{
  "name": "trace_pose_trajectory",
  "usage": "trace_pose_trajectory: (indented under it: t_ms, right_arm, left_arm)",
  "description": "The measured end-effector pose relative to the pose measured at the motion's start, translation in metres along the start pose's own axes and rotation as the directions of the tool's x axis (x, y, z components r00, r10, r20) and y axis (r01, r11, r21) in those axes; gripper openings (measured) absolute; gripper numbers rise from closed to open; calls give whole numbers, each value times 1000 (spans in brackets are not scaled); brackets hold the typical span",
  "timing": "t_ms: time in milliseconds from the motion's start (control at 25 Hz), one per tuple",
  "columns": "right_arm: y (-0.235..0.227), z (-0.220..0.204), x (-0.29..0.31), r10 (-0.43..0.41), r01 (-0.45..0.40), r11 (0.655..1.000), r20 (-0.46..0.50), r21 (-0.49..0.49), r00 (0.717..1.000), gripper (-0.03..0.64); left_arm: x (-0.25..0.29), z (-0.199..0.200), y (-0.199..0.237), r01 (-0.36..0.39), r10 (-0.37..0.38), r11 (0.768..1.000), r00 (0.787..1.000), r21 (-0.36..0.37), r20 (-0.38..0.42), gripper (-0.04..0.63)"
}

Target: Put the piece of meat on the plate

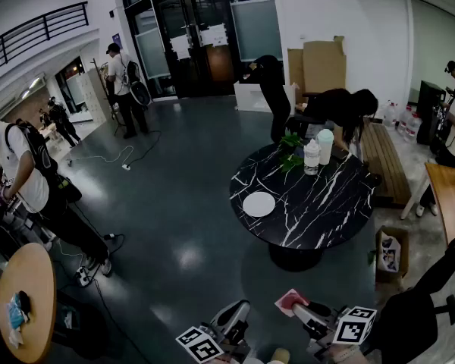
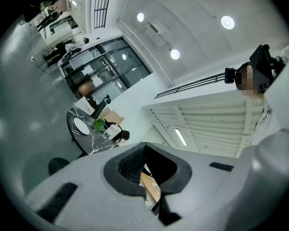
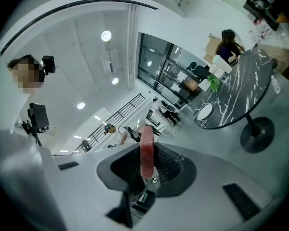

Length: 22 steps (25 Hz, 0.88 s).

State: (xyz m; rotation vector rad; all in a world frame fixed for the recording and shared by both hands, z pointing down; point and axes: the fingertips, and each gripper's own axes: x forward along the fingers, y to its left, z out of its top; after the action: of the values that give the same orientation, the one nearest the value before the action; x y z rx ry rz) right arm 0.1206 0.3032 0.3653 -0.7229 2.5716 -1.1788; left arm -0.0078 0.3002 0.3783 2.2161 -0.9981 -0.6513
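Carrying looks like the risky part from where I stand. The piece of meat [image 1: 290, 301] hangs in the air, well apart from the plate [image 1: 258, 204], which sits near the close edge of the black marble table [image 1: 318, 211] across a stretch of open floor. The right gripper [image 3: 147, 148] has its jaws drawn in narrow on the red slab, pinching it edge-on, with much of it poking out past the pads. A grip that shallow could let the slab swivel or slide out on a jolt, and it would land on the floor. A careless set-down could also nudge the plate toward the table's rim. The left gripper [image 2: 143, 150] has its jaws closed together with nothing between them, held low beside the other.
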Motion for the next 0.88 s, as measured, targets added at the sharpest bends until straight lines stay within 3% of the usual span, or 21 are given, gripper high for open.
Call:
trace_pose_trajectory:
  t_ms: [280,480,720,880]
  right_arm:
    - [-16,4,5,14,-14,999,-3,32,1000,84]
    - [-49,4,11,-29,29,997,7,74,1000,84]
    - [-78,18,27,-80,80,992,-4,100,997,84]
    - [-98,45,48,-104,103,991,1,85,995,84]
  left_arm:
    - [10,1,8,-26,25,999,1000,-19,-17,9]
    - [25,-14,36,-36,35,999,997,-19,-63,9]
    - [60,-20,64,-28,19,996,994,-87,-107,9]
    - [99,-4,86,15,-25,997,992,-81,-121,9]
